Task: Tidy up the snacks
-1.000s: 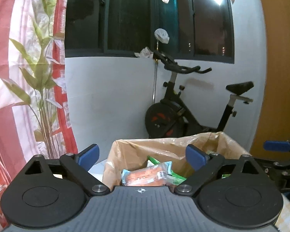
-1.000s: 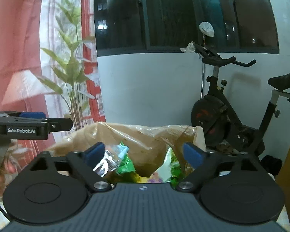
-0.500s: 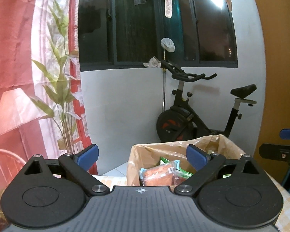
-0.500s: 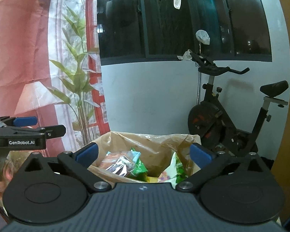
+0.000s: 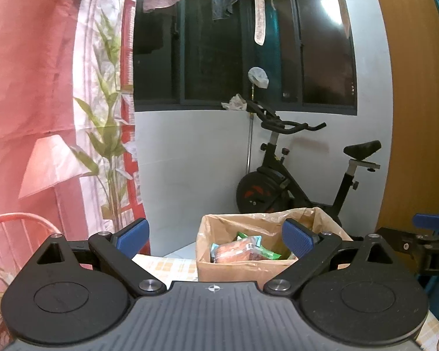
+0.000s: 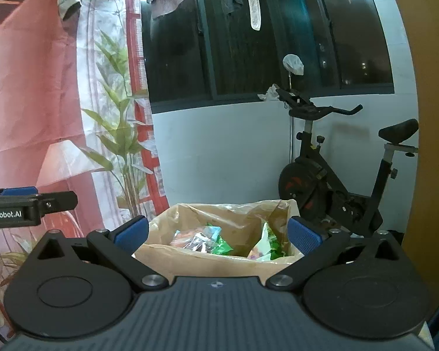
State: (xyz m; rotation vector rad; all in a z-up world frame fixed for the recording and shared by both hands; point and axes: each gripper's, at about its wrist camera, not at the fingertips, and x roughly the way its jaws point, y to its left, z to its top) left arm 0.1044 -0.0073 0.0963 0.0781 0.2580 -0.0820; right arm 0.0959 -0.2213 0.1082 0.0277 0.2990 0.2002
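Both claws stand wide apart and empty. The left claw [image 5: 215, 235] has its blue pads spread with nothing between them, and the right claw [image 6: 218, 234] is the same, at its fullest spread. Compared with a second ago, both have drawn back and lifted away from the cardboard box [image 5: 243, 269]; it then filled the space between the pads and now sits smaller and farther ahead in both views. The right claw was also slightly narrower then.

The snacks are inside that box, which is lined with a brownish plastic bag [image 6: 219, 216]. An orange packet [image 5: 237, 251] lies on top with green packets [image 6: 221, 247] beside it, and a silvery wrapper shows in the right wrist view. My reading is that a drop into the box is finished and the hands are retreating, either to fetch another snack or because the sorting is nearly done; no loose snack shows outside the box.

The box sits on a bench with a checked cloth [image 5: 166, 264], whose far edge lies just behind it. The bag's rim stands above the cardboard and could snag a low pad. Beyond are a white wall and an exercise bike [image 5: 295, 181], well apart. The air above the box is open, so a return from above looks easiest.
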